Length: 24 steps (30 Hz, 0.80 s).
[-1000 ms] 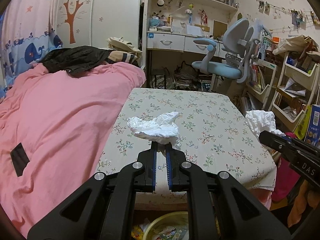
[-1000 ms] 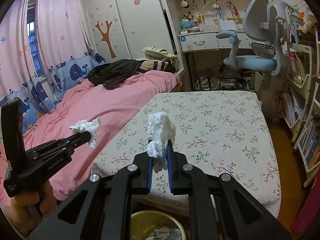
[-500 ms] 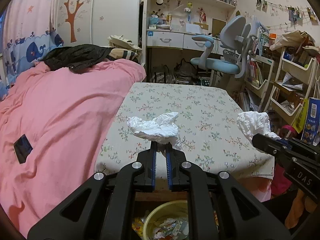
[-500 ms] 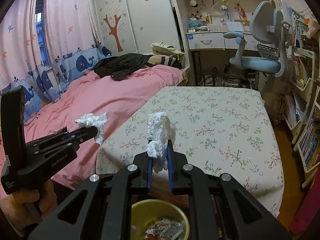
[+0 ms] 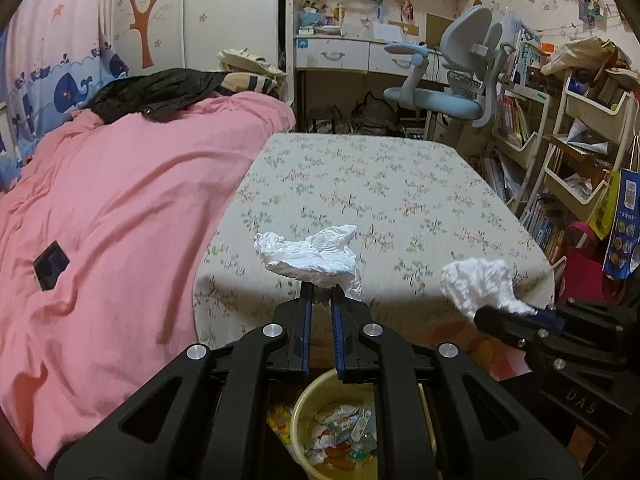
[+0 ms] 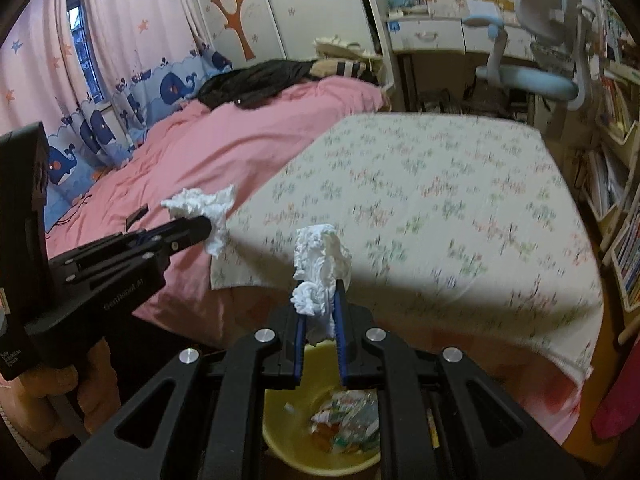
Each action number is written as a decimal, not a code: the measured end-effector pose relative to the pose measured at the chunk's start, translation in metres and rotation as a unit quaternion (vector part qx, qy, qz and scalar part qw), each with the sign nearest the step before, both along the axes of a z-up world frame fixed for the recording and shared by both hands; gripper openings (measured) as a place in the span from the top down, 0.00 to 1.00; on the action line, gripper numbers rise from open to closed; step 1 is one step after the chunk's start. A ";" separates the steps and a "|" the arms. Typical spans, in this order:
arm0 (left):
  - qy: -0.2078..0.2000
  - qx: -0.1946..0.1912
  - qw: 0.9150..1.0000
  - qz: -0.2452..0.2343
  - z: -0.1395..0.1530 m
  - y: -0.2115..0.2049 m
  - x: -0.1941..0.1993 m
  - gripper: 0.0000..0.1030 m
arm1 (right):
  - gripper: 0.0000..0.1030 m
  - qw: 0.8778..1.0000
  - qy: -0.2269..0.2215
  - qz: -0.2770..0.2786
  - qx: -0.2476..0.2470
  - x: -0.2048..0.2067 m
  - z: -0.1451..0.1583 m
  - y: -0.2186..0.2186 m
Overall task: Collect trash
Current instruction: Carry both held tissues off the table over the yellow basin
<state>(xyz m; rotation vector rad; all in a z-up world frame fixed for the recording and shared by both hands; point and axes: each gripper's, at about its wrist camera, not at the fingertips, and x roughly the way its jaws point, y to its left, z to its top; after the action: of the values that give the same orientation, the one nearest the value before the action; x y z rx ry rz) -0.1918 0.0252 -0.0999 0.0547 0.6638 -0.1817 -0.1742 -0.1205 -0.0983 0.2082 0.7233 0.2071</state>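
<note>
Left gripper (image 5: 321,294) clamped on flat crumpled white tissue (image 5: 310,256), right gripper (image 6: 320,294) pinched upright crumpled white tissue wad (image 6: 320,268), round yellow plastic bin (image 6: 280,444) below both

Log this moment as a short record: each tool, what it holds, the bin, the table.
left tool: shut on a flat crumpled tissue
right tool: shut on a tall crumpled tissue wad
bin: yellow bin below both tools, holding mixed wrappers
table: floral tablecloth, no trash visible on it
</note>
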 end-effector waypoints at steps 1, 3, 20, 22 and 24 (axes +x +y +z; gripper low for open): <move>0.002 0.002 1.000 0.000 -0.002 -0.001 -0.001 0.92 | 0.87 1.000 0.015 0.003 0.005 0.000 -0.005 0.001; 0.010 0.005 1.000 0.001 -0.006 -0.002 -0.004 0.92 | 0.87 0.999 0.033 0.005 0.008 -0.001 -0.012 0.002; 0.074 0.026 0.997 0.004 -0.037 -0.010 -0.019 0.92 | 0.87 0.992 0.128 0.015 0.004 -0.005 -0.045 0.012; 0.080 0.028 0.996 0.003 -0.040 -0.011 -0.020 0.92 | 0.87 0.991 0.134 0.017 0.002 -0.006 -0.048 0.012; 0.086 0.031 0.996 0.002 -0.043 -0.012 -0.022 0.92 | 0.87 0.990 0.138 0.018 0.001 -0.006 -0.048 0.012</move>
<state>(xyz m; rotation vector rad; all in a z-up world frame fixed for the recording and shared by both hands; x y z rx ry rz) -0.2136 0.0131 -0.1430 0.0971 0.8411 -0.1625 -0.1801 -0.1083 -0.1468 0.2279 1.0030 0.2149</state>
